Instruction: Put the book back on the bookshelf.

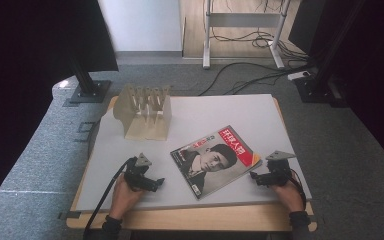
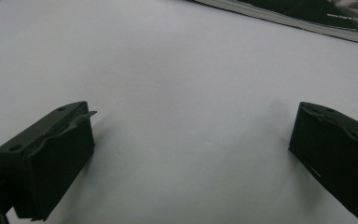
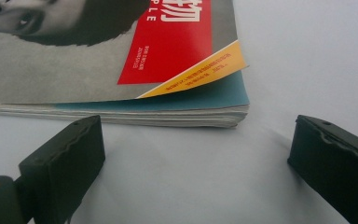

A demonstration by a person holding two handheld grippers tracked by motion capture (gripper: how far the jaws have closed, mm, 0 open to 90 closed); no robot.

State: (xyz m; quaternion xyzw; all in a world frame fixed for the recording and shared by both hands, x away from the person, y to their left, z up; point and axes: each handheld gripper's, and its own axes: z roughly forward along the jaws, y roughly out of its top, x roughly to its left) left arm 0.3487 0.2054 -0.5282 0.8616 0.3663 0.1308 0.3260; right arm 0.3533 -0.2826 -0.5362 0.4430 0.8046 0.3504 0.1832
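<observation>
- High view first: at the near edge of the table (image 1: 190, 220) we see two forearms come in from the bottom, each hand around a gripper.
- We find the left hand (image 1: 125, 192) holding the left gripper (image 1: 156, 183) low over the grey mat (image 1: 230, 110), just left of the magazine (image 1: 215, 159) and apart from it.
- From the left gripper view we see its two black jaws stand wide apart with bare grey mat between them (nothing is held), and the magazine's edge (image 2: 289, 16) runs along the top, well beyond the jaw tips.
- We see the right hand (image 1: 286, 192) holding the right gripper (image 1: 255, 176) near the magazine's right-hand corner.
- From the right gripper view we see its jaws also spread wide and empty; the magazine's corner (image 3: 205, 100) lies just ahead of them, the cover's yellow tip curled up slightly off a blue page beneath.
- Between the two grippers the magazine lies flat and closed, turned at an angle, its cover showing a portrait and a red title block.
- Farther back on the left of the mat stands a pale wooden rack (image 1: 145, 111) with upright dividers, well apart from the magazine.
- Beyond the table we see grey carpet, black stand bases, and cables (image 1: 250, 75) trailing over the floor.
</observation>
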